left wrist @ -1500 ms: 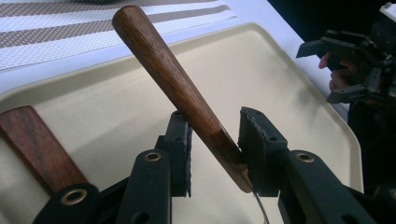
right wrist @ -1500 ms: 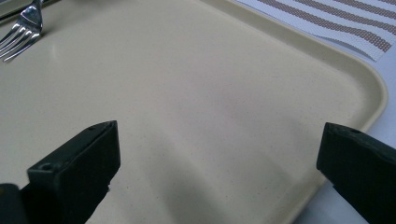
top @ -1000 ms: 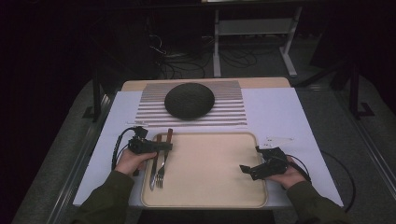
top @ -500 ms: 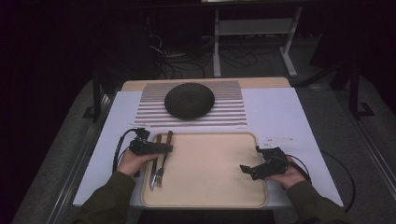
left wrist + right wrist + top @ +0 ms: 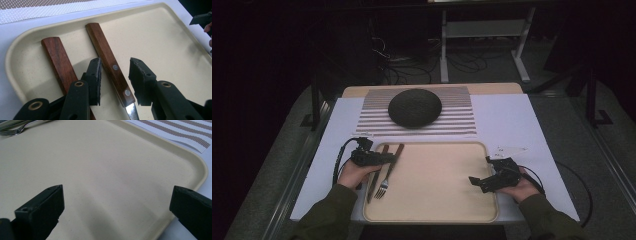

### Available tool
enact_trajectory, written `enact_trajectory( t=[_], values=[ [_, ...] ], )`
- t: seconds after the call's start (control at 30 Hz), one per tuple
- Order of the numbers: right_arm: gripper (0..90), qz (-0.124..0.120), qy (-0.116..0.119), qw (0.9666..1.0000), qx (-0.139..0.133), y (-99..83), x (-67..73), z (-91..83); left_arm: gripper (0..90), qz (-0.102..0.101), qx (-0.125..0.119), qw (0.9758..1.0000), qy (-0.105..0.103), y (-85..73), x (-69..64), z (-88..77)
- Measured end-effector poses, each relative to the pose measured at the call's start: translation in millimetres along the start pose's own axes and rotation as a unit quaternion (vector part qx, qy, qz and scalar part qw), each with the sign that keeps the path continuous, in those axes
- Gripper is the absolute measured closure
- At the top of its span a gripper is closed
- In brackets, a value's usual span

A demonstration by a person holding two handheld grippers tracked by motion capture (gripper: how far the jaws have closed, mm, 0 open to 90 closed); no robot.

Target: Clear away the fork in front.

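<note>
Seen from above: a beige tray [image 5: 432,200] on a white-covered bench [image 5: 512,120], near edge toward the person. Two wooden-handled pieces of cutlery at the tray's left end, side by side, handles pointing far. The right one a fork [image 5: 388,170], tines near; the left one [image 5: 374,172] too dark and small here to name. Left gripper [image 5: 384,157] lying across both handles, held in the left hand [image 5: 352,172]. Right gripper [image 5: 477,181] low over the tray's near right corner, held in the right hand [image 5: 517,187], jaws pointing left across bare tray. Beyond the tray, a striped mat [image 5: 417,117] with a dark round dome-shaped object [image 5: 414,107] on it.

From the left gripper view, detail lost from above: jaws straddling the right handle, a gap on each side, pads clear of the wood, having just been opening. Two metal rivets on that handle, and the start of a steel neck below it. Second handle lying just outside the left jaw, apart from the first.

From the right gripper view: jaws wide open, bare tray between them. Fork tines at top left, mat corner at top right.
</note>
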State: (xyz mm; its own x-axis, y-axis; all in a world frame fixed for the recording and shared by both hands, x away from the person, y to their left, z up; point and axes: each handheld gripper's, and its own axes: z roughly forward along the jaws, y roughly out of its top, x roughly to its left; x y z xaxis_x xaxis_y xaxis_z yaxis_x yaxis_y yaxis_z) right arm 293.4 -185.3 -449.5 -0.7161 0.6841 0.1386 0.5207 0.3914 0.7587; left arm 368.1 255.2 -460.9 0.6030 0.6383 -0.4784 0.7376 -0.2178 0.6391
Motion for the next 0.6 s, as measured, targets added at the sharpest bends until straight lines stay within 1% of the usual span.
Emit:
enact_trajectory(
  t=[0.13,0.2,0.23,0.3,0.4,0.43,0.5,0.6],
  values=[
    [0.0,-0.001,0.0,1.0,-0.001,0.1,-0.3,0.2,59.0,0.023,-0.006,0.9997,0.007,1.3,-3.1,-2.4],
    [0.0,0.0,0.0,1.0,-0.001,0.1,-0.4,0.3,57.6,0.027,-0.008,0.9996,0.008,1.5,-3.8,-3.1],
    [0.0,0.0,0.0,1.0,-0.001,0.2,-0.4,0.3,57.6,0.04,-0.014,0.999,0.012,2.2,-5.5,-5.4],
    [0.0,0.0,0.0,1.0,-0.002,0.7,-0.3,0.3,53.9,0.051,-0.018,0.9985,0.014,2.6,-7.5,-7.8],
    [0.0,0.0,0.0,1.0,-0.002,1.0,0.1,0.5,49.8,0.08,-0.019,0.9963,0.025,3.7,-12.5,-11.2],
    [0.0,0.0,0.0,1.0,-0.001,1.2,0.0,0.6,48.2,0.087,-0.021,0.9956,0.027,3.9,-14.2,-12.4],
    [0.0,-0.001,0.001,1.0,-0.002,1.5,0.1,0.5,45.6,0.104,-0.022,0.9937,0.034,4.7,-17.2,-14.5],
    [0.0,-0.001,0.0,1.0,-0.003,1.8,-0.1,0.3,40.4,0.123,-0.027,0.9912,0.041,4.8,-20.8,-17.0]
  ],
)
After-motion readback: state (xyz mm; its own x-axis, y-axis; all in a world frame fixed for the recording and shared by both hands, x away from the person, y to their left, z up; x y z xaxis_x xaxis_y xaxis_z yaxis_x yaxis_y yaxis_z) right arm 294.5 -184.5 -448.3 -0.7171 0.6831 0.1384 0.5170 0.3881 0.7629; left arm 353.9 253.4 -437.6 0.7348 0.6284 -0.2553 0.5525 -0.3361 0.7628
